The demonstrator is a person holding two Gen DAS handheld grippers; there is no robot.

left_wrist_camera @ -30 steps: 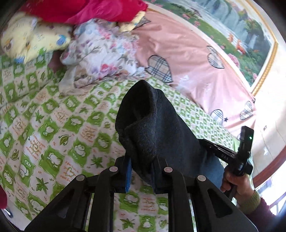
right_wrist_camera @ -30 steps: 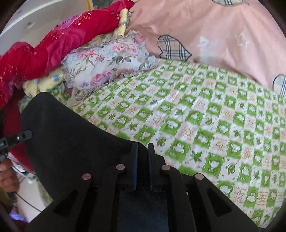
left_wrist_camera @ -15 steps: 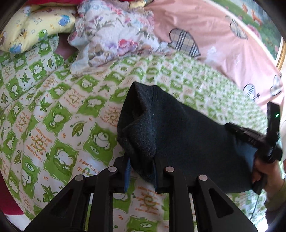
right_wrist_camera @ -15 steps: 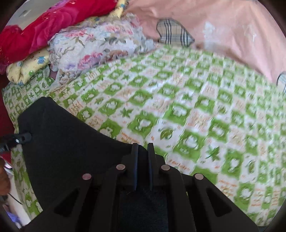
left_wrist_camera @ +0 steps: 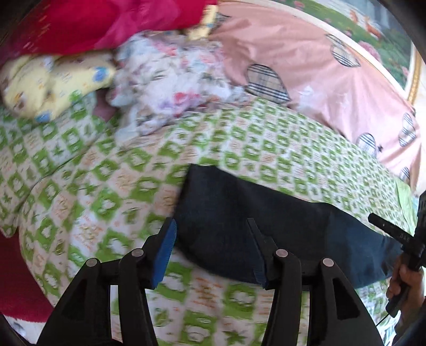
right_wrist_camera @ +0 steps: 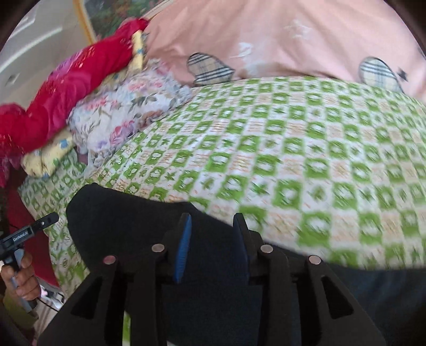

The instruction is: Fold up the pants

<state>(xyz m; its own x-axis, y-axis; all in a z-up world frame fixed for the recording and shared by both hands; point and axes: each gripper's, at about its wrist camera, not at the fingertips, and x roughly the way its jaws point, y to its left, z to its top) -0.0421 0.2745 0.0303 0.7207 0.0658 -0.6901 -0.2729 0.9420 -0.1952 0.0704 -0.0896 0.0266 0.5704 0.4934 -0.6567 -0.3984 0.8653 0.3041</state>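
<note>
The dark navy pants lie folded flat on the green-and-white patterned bedspread. My left gripper is open, its blue-padded jaws standing apart over the near left end of the pants, holding nothing. My right gripper is also open, jaws apart above the pants, which fill the lower part of the right wrist view. The right gripper also shows at the right edge of the left wrist view. The left gripper shows at the left edge of the right wrist view.
A floral pillow, a yellow pillow and a red blanket are piled at the head of the bed. A pink duvet with plaid hearts lies along the far side. The bed edge is at the left.
Both grippers have opened and let go of the pants. The pants, held up and bunched before, now lie flat on the bedspread. Both views have pulled back a little.
</note>
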